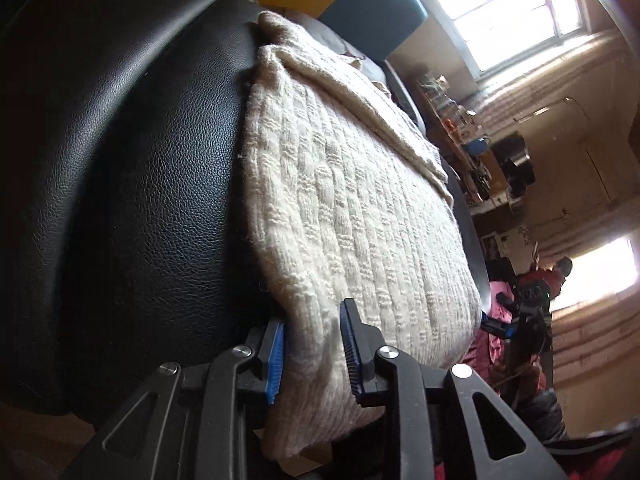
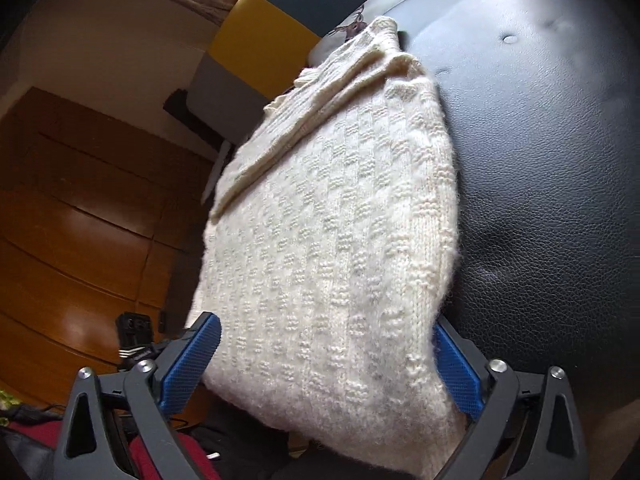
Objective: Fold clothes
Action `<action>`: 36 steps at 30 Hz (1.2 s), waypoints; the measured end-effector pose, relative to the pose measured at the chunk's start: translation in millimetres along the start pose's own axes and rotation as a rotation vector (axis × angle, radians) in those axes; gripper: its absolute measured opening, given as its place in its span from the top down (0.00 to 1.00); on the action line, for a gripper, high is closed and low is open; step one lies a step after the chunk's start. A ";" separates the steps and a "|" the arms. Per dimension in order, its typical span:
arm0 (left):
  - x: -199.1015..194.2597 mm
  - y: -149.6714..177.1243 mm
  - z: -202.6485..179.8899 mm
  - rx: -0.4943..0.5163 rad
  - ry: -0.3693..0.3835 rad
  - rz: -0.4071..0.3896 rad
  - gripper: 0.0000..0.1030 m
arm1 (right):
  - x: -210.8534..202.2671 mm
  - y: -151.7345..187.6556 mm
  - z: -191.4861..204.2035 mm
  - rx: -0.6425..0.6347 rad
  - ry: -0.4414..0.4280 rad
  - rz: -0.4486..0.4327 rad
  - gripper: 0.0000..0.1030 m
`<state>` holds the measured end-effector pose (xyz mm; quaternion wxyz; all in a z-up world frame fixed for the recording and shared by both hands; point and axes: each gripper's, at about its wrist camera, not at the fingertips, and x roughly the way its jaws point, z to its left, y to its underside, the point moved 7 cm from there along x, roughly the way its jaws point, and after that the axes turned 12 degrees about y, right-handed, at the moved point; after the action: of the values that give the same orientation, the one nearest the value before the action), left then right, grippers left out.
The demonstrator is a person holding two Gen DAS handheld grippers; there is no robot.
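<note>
A cream knit sweater point(image 1: 352, 200) lies folded on a black leather seat point(image 1: 140, 160). One sleeve is laid across its far end. In the left wrist view my left gripper point(image 1: 312, 312) is shut on the sweater's near corner, and the thick fold fills the gap between the blue pads point(image 1: 276, 356). In the right wrist view the sweater point(image 2: 332, 220) hangs over the edge of the seat point(image 2: 540, 160). My right gripper point(image 2: 325, 322) stands wide open around its near end. One blue pad point(image 2: 192, 360) sits at each side, and the left one's face is uncovered.
A yellow, teal and grey cushion point(image 2: 260, 40) stands behind the sweater. The wooden floor point(image 2: 80, 220) lies left of the seat, with a small black device point(image 2: 134, 332) on it. Red and pink clothes point(image 1: 492, 344) are piled below. A cluttered shelf point(image 1: 460, 128) and bright windows point(image 1: 512, 12) are beyond.
</note>
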<state>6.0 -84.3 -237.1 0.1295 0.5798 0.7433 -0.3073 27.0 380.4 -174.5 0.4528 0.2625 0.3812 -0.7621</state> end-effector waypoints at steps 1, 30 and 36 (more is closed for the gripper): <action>0.8 -0.9 1.8 -0.013 -0.011 0.000 0.91 | -0.4 0.6 -1.7 -0.015 0.046 -0.001 0.30; -82.5 -19.6 -39.3 0.039 0.282 -0.077 0.93 | -32.0 9.0 35.9 -0.003 -0.158 -0.021 0.89; -82.8 -113.4 -51.2 0.024 0.353 -0.220 0.93 | -22.2 -65.9 55.7 0.010 -0.181 -0.101 0.88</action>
<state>-68.1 -133.7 -117.1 -0.0440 0.5416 0.8096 -0.2218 -24.8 365.5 -103.5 0.4450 0.1754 0.3478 -0.8063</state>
